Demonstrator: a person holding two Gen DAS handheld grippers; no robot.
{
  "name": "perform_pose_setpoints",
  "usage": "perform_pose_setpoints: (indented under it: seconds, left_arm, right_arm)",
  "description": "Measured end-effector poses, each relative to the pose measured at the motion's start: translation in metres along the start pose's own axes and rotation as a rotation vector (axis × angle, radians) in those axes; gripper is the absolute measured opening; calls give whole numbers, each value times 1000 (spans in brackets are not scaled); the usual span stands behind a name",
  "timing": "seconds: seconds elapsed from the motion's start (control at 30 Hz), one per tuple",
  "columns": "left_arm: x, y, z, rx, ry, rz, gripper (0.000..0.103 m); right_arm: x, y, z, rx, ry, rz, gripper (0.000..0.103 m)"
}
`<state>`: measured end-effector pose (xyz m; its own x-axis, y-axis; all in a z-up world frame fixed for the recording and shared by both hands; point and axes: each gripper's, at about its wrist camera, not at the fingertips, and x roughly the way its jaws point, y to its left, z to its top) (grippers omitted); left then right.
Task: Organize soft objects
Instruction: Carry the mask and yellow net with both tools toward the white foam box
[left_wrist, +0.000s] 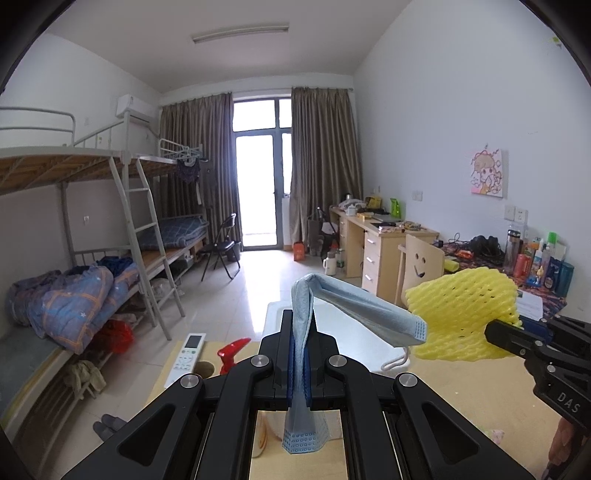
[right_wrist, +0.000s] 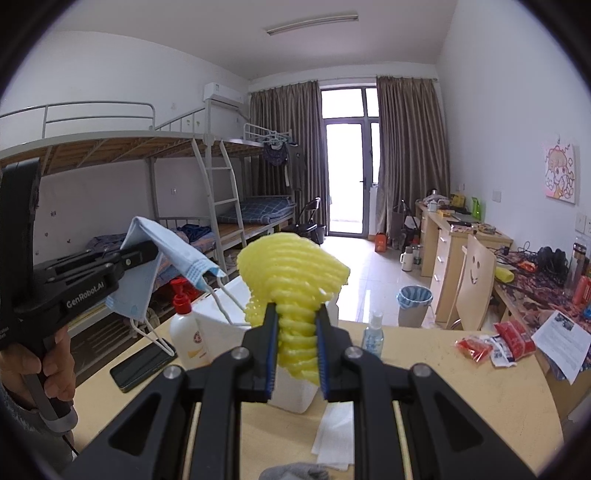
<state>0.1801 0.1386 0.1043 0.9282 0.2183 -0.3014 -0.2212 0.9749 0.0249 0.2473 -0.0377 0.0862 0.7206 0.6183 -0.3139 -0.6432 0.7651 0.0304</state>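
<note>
My left gripper (left_wrist: 300, 326) is shut on a light blue face mask (left_wrist: 362, 310). The mask folds over the fingertips and droops to the right, its ear loop hanging. In the right wrist view that gripper (right_wrist: 147, 253) and the mask (right_wrist: 166, 254) hover at the left, above the table. My right gripper (right_wrist: 295, 310) is shut on a yellow foam fruit net (right_wrist: 291, 266), which fans out above the fingers. From the left wrist view, the right gripper (left_wrist: 495, 332) and the net (left_wrist: 465, 314) sit just right of the mask. A white open box (right_wrist: 221, 321) stands on the table beneath both.
On the wooden table (right_wrist: 424, 369) are a white bottle with a red pump (right_wrist: 186, 332), a dark phone (right_wrist: 144, 365), a small spray bottle (right_wrist: 373, 332), red packets (right_wrist: 495, 343), a white tissue (right_wrist: 334, 432) and a remote (left_wrist: 186, 354). A hand (right_wrist: 55, 369) grips the left handle.
</note>
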Motion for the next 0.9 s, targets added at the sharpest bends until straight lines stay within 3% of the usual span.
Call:
perform_pose_setpoints:
  seconds: [0.67, 0.9]
  left_arm:
    - [62, 1, 19, 3, 27, 40, 4]
    - [88, -5, 22, 8, 66, 15, 4]
  right_arm:
    - [64, -15, 22, 4, 59, 7, 22]
    - [63, -27, 23, 14, 56, -21, 22]
